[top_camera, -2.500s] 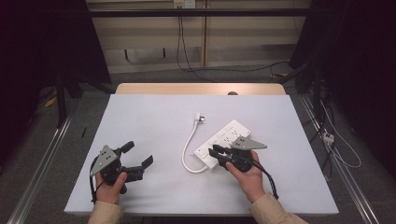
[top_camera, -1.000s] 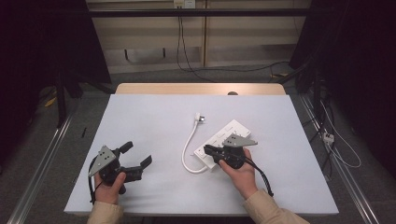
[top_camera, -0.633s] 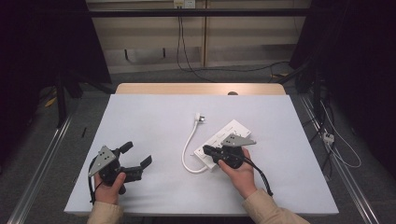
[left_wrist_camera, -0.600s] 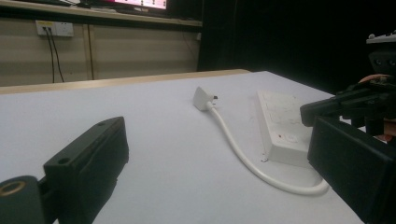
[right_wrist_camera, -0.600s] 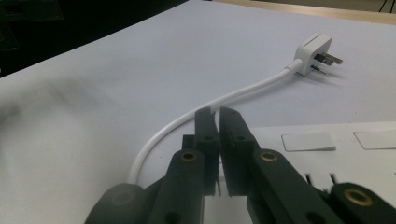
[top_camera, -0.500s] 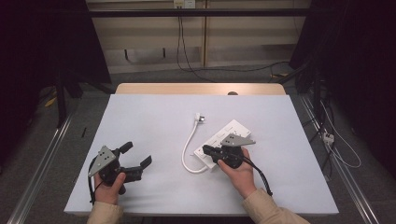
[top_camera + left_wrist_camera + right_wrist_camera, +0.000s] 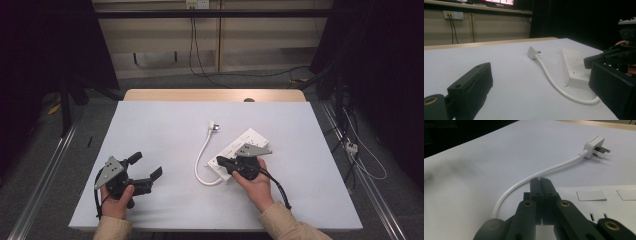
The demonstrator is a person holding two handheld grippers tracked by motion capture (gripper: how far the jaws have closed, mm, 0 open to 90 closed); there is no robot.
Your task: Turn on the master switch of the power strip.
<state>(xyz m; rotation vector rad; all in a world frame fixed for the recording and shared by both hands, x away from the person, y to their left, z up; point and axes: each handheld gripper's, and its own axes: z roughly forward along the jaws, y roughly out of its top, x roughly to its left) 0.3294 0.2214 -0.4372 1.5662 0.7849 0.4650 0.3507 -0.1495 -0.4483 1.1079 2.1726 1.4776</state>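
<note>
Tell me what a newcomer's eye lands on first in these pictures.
First, the white plastic power strip right of the middle of the pale grey table, its white cable looping away to a white three-pin plug that lies unplugged. Next, the right gripper, jaws shut together over the strip's near end. The left gripper sits open at the table's near left, apart from everything.

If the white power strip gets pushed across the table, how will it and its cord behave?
The power strip lies flat and low on the table, so it would probably slide rather than tip. Its cord already curves in a loose loop, so it looks flexible and would likely trail and bend. The plug might drag or snag on its prongs.
</note>
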